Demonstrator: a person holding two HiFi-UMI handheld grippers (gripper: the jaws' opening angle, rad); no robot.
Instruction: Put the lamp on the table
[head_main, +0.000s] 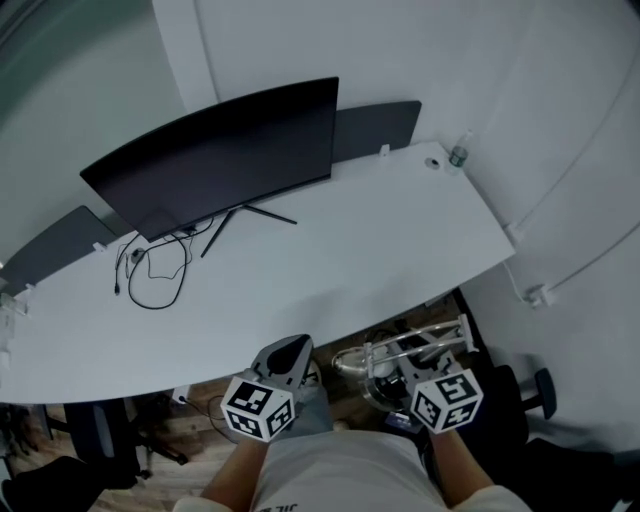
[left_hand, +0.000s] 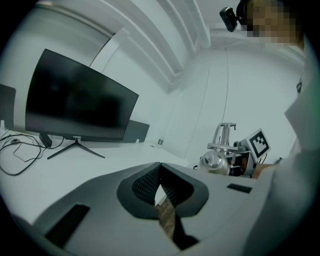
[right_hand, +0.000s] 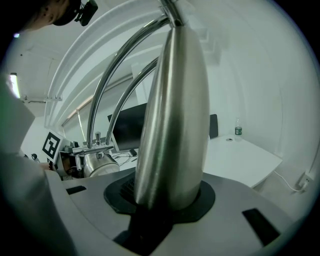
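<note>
Right hand-held gripper (right_hand: 167, 202): closed on the polished chrome lamp (right_hand: 175, 125). The tapered metal body fills the gap between the jaws, and its two curved chrome tubes arch up and away from the grip.
Why that hold: I judge the thick tapered part gives the pads the broadest, firmest seat. The thin tubes would probably slip or twist.
Left hand-held gripper (left_hand: 160, 185): jaws together at the tips with nothing between them. It sits beside the right one and takes no part in the carry, I think as a spare for steadying.
Where the lamp is: in the air in the right hand-held gripper, close to my body. It is short of the near edge of the white curved table (head_main: 330, 270) and not yet over it.
Table ahead: there is bare white surface straight in front of both hand-held grippers. The wide black monitor (head_main: 225, 155) and the loose black cable (head_main: 160, 275) lie ahead and to the left. A small clear bottle (head_main: 459, 152) stands far ahead to the right.
Step in hand: carrying, with the set-down not yet done.
Next move, my judgement: go forward over the edge and lower the lamp onto the bare stretch, well away from the cable.
</note>
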